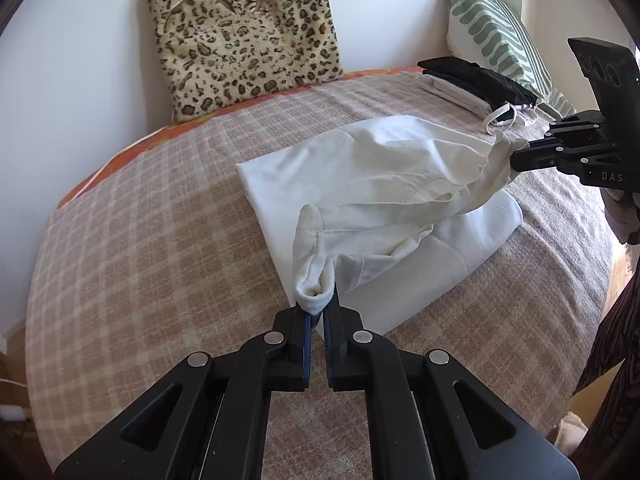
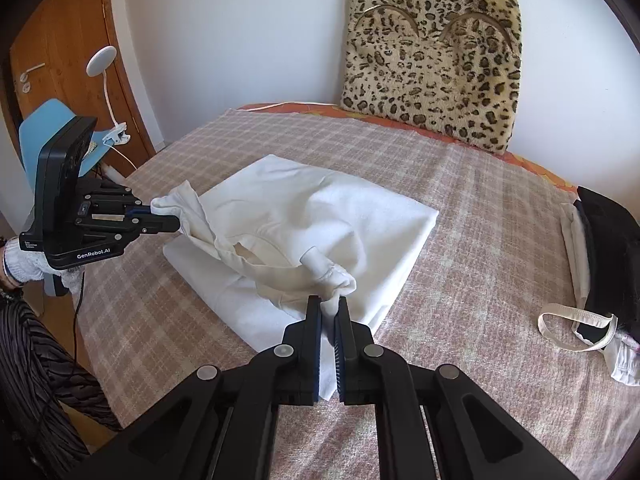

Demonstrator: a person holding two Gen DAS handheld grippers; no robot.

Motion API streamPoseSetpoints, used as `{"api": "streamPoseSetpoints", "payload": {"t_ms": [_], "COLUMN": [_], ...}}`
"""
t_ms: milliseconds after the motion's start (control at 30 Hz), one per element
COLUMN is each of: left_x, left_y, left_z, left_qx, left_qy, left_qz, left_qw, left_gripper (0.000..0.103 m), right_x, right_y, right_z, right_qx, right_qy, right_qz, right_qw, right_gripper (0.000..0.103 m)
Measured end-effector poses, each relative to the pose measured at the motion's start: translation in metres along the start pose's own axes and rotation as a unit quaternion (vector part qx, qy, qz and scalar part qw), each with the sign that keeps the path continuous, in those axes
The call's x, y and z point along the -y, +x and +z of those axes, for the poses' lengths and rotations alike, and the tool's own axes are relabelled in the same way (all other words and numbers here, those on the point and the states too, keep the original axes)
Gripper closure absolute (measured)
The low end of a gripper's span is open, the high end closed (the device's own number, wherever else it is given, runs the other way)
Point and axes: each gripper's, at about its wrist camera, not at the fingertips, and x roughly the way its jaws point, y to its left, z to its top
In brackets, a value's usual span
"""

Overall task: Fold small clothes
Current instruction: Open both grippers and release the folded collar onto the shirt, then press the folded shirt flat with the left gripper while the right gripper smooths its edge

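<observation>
On the bed [image 1: 140, 240], your left tongs [image 1: 319, 312] and right tongs [image 2: 329, 312] each pinch one end of the white garment [image 1: 380, 184], stretched between them over a folded white cloth [image 2: 248, 304] it half hides; its shape is unclear

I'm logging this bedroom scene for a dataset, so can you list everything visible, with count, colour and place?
Garment: one, cream-white, mid-bed, two corners lifted, rest on the bed.
Folded clothes pile: one, black on white, by the striped pillow.
Loose white strap: one, trailing from that pile.
Bed cover: one, pink-beige check.
Leopard cushion: one, tan and black, against the wall.
Striped pillow: one, green and white, far corner.
Clip lamp: one, white, beside the bed.
Door: one, wooden.
Left claw: black, shut on one garment corner.
Right claw: black, shut on the other corner.
</observation>
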Motion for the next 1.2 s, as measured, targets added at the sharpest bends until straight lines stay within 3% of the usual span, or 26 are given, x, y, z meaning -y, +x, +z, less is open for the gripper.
{"api": "streamPoseSetpoints", "payload": {"t_ms": [233,300,433,533,600,767,900,1000,1100,1200], "left_x": [-0.01,-0.018,-0.044,-0.061,-0.06,-0.027,-0.001,0.014,0.016,0.003], "left_y": [-0.014,-0.023,-0.037,-0.038,-0.039,-0.031,-0.006,0.012,0.005,-0.008], "left_z": [-0.026,-0.037,-0.049,-0.043,-0.033,-0.001,0.01,-0.004,-0.019,-0.023], "left_qx": [-0.016,-0.018,-0.01,-0.002,0.012,0.03,0.009,-0.032,-0.022,-0.014], "left_qy": [0.011,0.001,-0.063,-0.14,-0.162,-0.122,-0.08,-0.042,-0.016,-0.041], "left_qz": [0.002,0.001,-0.006,-0.038,-0.051,-0.071,-0.082,-0.075,-0.074,-0.079], "left_qw": [0.9998,0.9998,0.9979,0.9894,0.9854,0.9895,0.9933,0.9958,0.9969,0.9959], "left_gripper": [0.095,0.095,0.095,0.095,0.095,0.095,0.095,0.095,0.094,0.094], "right_x": [0.002,0.004,0.017,0.019,0.014,-0.002,-0.01,-0.007,0.002,0.01], "right_y": [-0.013,-0.023,-0.045,-0.045,-0.038,-0.008,0.015,0.021,0.019,0.009], "right_z": [-0.022,-0.029,-0.029,-0.021,-0.014,-0.001,-0.003,-0.015,-0.028,-0.034], "right_qx": [-0.007,0.0,0.033,0.044,0.042,0.018,-0.023,-0.052,-0.065,-0.062], "right_qy": [-0.041,-0.041,0.009,0.037,0.043,0.042,0.024,0.024,0.03,0.039], "right_qz": [-0.005,-0.002,0.026,0.032,0.042,0.051,0.04,0.04,0.043,0.049], "right_qw": [0.999,0.999,0.999,0.998,0.997,0.998,0.999,0.998,0.996,0.996], "right_gripper": [0.093,0.083,0.079,0.076,0.076,0.076,0.076,0.076,0.077,0.077]}}
